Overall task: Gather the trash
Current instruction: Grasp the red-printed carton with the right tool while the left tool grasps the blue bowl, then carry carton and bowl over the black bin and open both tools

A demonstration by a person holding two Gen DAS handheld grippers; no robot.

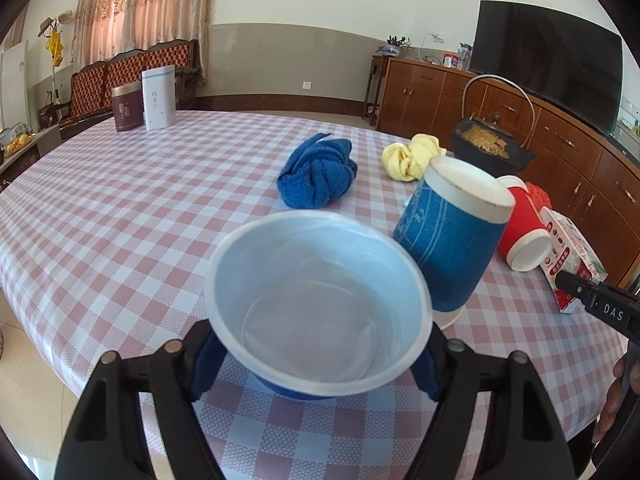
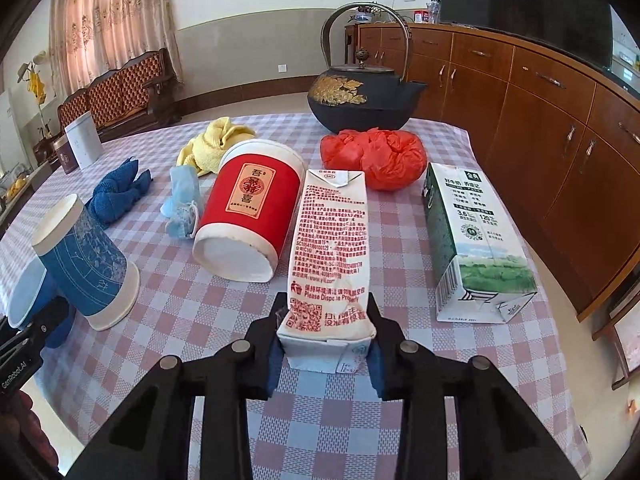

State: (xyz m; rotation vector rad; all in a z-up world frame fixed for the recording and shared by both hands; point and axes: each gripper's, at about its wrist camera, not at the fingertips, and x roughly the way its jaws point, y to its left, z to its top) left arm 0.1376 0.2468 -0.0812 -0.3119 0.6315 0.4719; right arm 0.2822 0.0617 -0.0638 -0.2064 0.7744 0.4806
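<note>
A blue paper cup (image 1: 316,300) lies on its side with its white mouth toward me; my left gripper (image 1: 318,360) is shut on its body, one pad on each flank. A white carton with red print (image 2: 328,240) lies flat on the checked tablecloth, and my right gripper (image 2: 326,320) is shut on its dented near end. A second blue cup (image 1: 452,236) stands upside down just right of the held one. A red cup (image 2: 248,216) lies on its side left of the carton. A green milk carton (image 2: 476,240) lies to the right.
A crumpled red bag (image 2: 376,156), a light blue mask (image 2: 182,204), a blue cloth (image 1: 318,176) and a yellow cloth (image 1: 408,156) lie further back. A black iron teapot (image 2: 360,96) stands at the far edge, two tins (image 1: 144,100) at the far left. Wooden cabinets (image 2: 540,120) line the right.
</note>
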